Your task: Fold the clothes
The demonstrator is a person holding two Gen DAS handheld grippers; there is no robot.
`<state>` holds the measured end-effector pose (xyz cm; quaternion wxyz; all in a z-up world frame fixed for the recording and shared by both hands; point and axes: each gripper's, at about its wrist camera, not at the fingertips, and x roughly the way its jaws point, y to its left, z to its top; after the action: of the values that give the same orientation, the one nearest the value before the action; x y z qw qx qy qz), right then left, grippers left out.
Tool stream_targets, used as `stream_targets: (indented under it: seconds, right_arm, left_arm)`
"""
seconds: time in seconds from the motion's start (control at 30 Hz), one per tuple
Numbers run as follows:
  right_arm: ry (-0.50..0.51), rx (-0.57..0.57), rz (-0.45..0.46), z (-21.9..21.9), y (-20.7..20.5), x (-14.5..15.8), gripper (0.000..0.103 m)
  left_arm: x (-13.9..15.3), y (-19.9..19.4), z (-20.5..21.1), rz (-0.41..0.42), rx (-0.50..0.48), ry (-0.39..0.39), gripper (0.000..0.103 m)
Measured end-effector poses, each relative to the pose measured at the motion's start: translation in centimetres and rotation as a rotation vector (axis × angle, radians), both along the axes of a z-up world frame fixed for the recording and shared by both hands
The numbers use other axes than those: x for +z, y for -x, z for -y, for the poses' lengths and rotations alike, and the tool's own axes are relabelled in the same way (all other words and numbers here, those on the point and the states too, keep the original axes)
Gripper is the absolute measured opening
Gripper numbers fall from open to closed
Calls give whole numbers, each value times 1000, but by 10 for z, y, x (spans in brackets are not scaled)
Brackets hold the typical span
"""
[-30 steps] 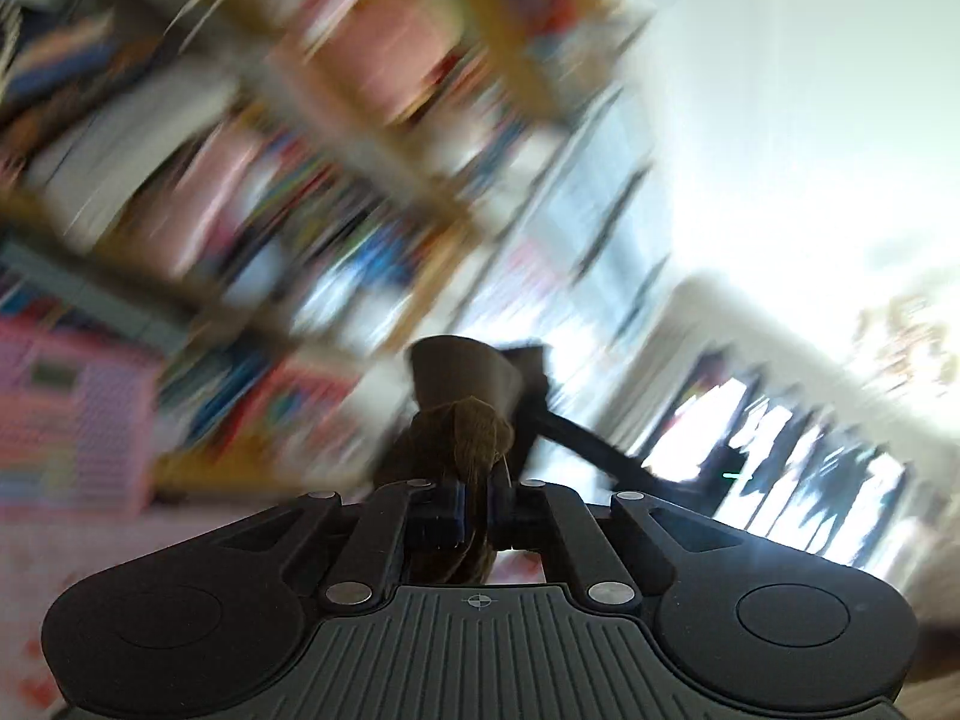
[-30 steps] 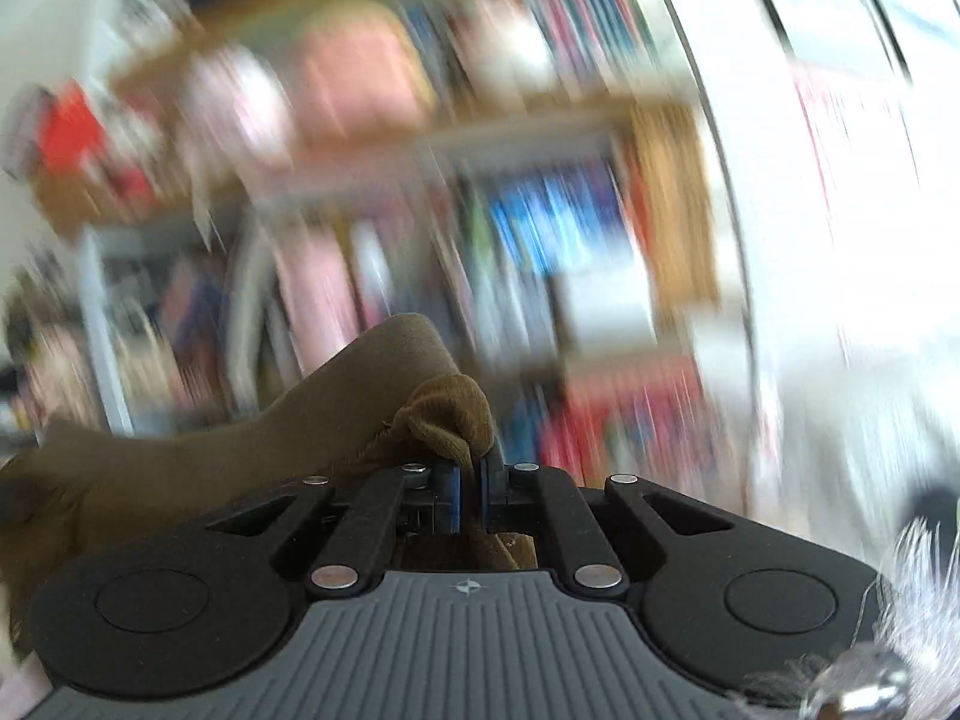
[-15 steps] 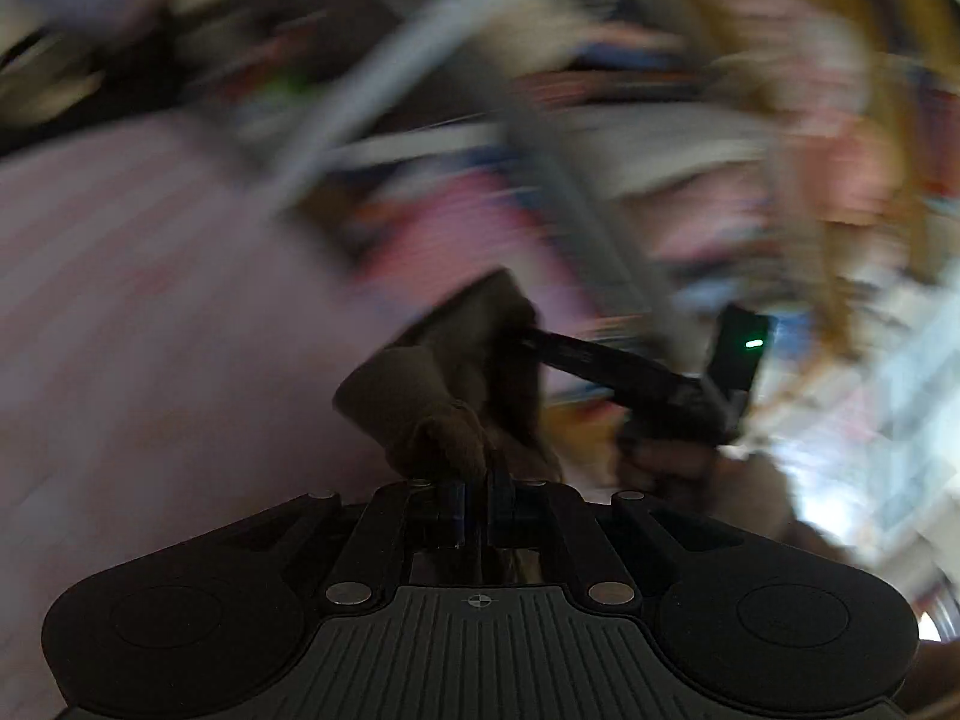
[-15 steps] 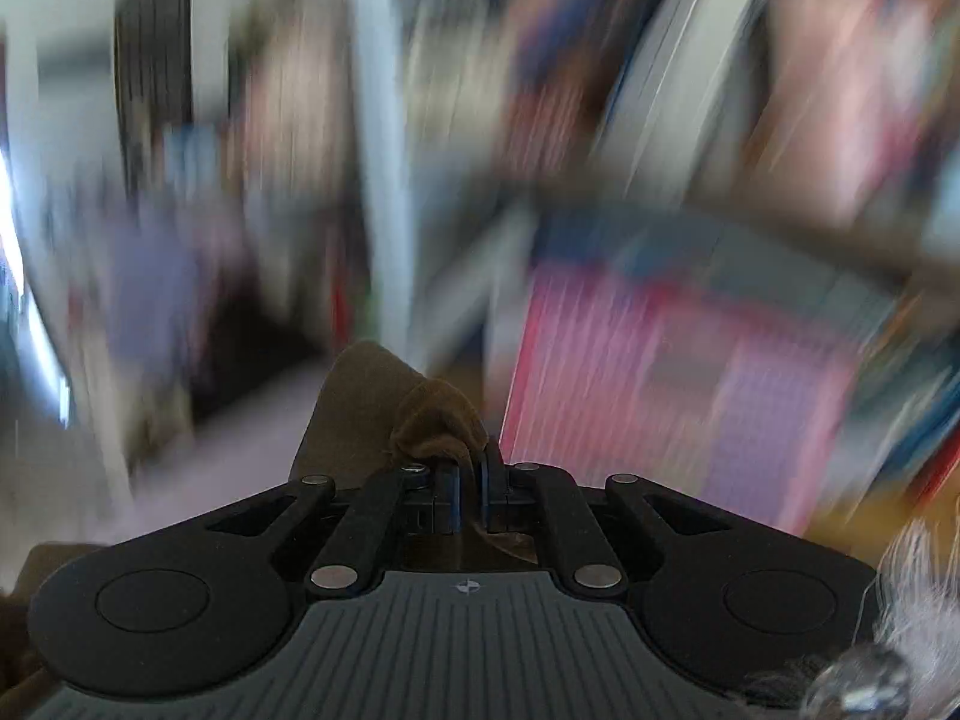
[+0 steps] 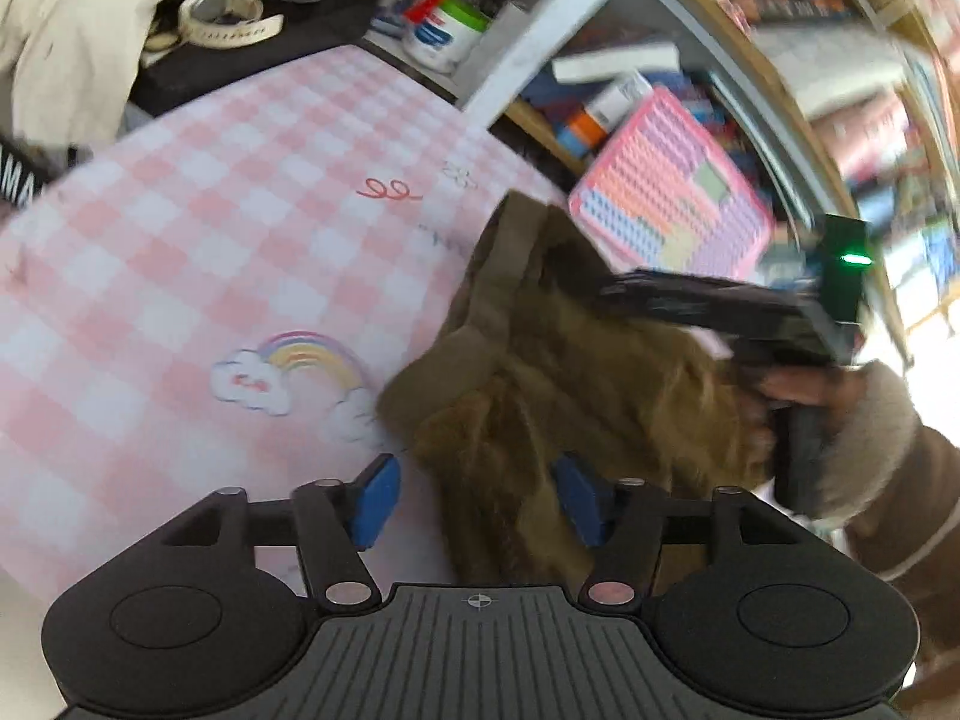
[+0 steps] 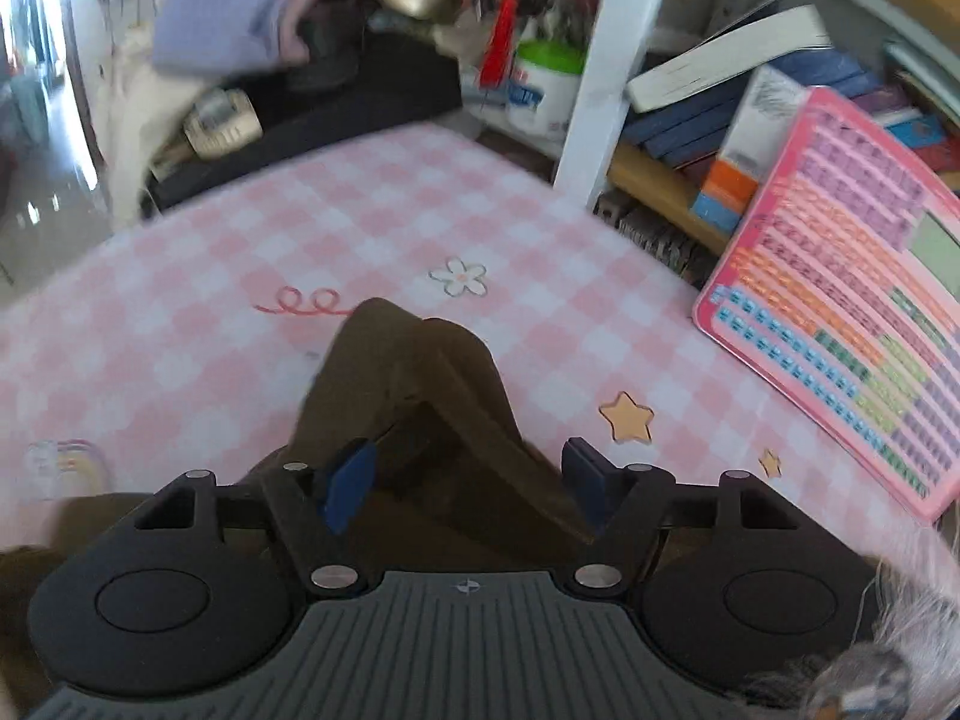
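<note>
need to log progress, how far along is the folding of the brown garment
Done: the brown garment is down on the pink checked cloth, bunched. In hand: nothing; left claw and right claw are open over it. Left: flattening and every fold.

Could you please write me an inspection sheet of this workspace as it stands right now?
Surface: pink checked cloth with rainbow, flower and star prints, covering the work surface.
Job's things: brown garment lying bunched on the cloth, not yet folded flat.
Clutter: pink board leaning at the cloth's edge; white tub with green lid; wristwatch on a black item behind the cloth.
Grippers: left hand-held gripper open, garment between its fingers; right hand-held gripper open over the garment.
Cables: nothing seen.
Surroundings: bookshelf with stacked books behind the cloth; pale clothing piled at the far corner.
</note>
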<state>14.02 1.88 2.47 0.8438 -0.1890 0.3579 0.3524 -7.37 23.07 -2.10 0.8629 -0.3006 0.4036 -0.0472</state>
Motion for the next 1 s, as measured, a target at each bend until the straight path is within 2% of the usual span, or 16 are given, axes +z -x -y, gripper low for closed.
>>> stream_targets:
  seconds: [0.07,0.13,0.23,0.3,0.37,0.43,0.5,0.6,0.73,0.8,0.83,0.87,0.9,0.93,0.97,1.0]
  right_arm:
    - [-93,-64,-6,43,19,14,71]
    - [-156,-155,-25,79,41,18,71]
    - [-135,-345,-46,139,82,10,69]
    - [-110,-521,-72,176,109,0,68]
    - [-129,-667,-118,208,138,-9,68]
    - [-142,-802,-150,235,167,-16,67]
    - [-153,-921,-163,254,193,-22,67]
    - [-196,-1023,-194,270,213,-30,67]
    - [-252,-1078,-217,273,219,-42,67]
    - [-279,-1098,-230,273,219,-46,63]
    - [-293,-1105,-239,272,218,-48,61]
    - [-307,-1112,-249,272,218,-49,55]
    - [-305,-1107,-244,269,217,-50,46]
    - [-295,-1091,-246,265,212,-51,38]
    - [-286,-1074,-250,260,207,-52,21]
    - [-275,-1066,-257,258,204,-53,8]
  left_arm:
    - [7,6,-11,17,-26,-23,61]
    - [13,-5,-22,63,-6,-28,61]
    - [17,-45,-23,95,-33,-55,62]
    - [11,-79,-11,45,-96,-102,62]
    - [0,-107,0,-5,-133,-169,61]
    - [-10,-126,6,-11,-150,-210,61]
    - [-15,-138,6,-4,-139,-204,61]
    - [-23,-151,10,-6,-145,-205,61]
    - [-28,-151,28,1,-188,-251,63]
    - [-28,-147,33,9,-187,-259,61]
    - [-28,-145,35,11,-185,-259,58]
    - [-28,-143,32,6,-173,-243,41]
    - [-29,-141,30,1,-161,-228,37]
    - [-29,-140,27,-4,-149,-212,20]
    - [-29,-138,25,-8,-137,-196,9]
    - [-29,-136,22,-13,-125,-180,0]
